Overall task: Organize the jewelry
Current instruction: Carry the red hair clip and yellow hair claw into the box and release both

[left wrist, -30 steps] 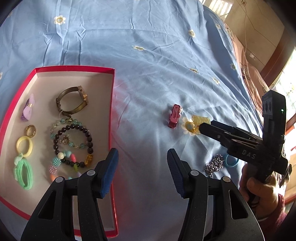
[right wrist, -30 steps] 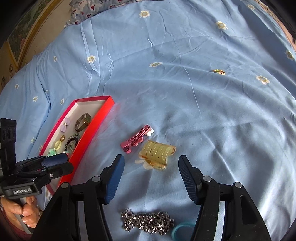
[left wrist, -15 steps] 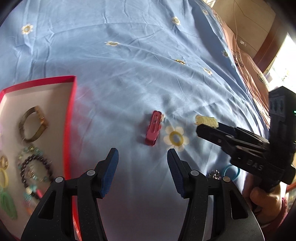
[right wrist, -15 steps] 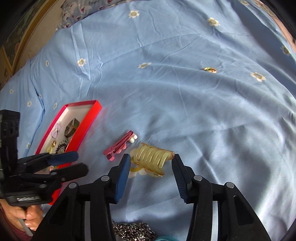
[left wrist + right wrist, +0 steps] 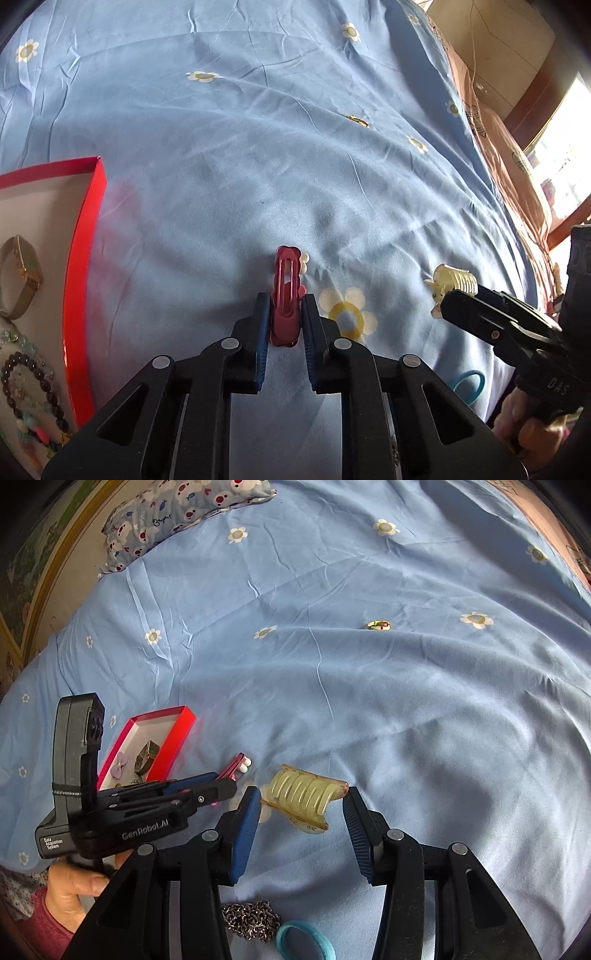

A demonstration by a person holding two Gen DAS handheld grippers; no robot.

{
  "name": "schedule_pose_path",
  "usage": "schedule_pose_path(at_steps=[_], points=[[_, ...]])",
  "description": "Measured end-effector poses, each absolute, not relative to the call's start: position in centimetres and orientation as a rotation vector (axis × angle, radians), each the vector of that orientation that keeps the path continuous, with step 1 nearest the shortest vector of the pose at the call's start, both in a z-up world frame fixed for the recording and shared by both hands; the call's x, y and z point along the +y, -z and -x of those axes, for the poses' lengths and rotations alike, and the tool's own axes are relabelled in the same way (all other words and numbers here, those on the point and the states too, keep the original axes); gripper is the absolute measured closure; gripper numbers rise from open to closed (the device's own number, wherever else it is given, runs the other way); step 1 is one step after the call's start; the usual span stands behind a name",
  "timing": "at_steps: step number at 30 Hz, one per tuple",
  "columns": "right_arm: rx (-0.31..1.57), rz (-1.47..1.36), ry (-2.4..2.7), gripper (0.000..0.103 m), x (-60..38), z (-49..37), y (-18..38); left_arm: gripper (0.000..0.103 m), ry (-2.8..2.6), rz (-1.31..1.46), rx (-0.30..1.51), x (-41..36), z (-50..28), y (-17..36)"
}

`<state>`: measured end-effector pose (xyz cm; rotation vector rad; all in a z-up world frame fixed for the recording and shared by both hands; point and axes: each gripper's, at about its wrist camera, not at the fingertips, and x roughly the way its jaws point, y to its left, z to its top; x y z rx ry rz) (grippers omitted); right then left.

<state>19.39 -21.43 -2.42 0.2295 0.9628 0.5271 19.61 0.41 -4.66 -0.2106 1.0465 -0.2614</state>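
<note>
Left wrist view gives you the layout from big to small: the blue bedsheet [image 5: 258, 166] carries everything, and the red tray [image 5: 83, 258] with the bracelets already in it sits at your left edge, well apart from both tools. Your left gripper [image 5: 284, 317] is the nearer one to that tray, and its jaws are closing on the red hair clip [image 5: 286, 291], pads against both long sides; the clip's long axis runs straight ahead along the fingers, its far end poking out beyond the tips, so I judge the carry as a sweep to your left. Your right gripper [image 5: 301, 812] stands at medium width around the yellow claw clip [image 5: 304, 801], which lies crosswise between the pads; the left pad looks to be touching one end, while a gap shows at the right pad, so it is not clamped. A silver chain [image 5: 251, 921] and blue hair tie [image 5: 304, 941] lie just beneath that tool, untouched
</note>
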Motion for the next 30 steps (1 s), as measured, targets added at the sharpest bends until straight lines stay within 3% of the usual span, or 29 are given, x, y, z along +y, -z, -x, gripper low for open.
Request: schedule_pose_path(at_steps=[30], points=[[0.951,-0.15,-0.711,0.056,-14.4,-14.4,0.5,0.088,0.136,0.316,0.94,7.6,-8.7,1.0]])
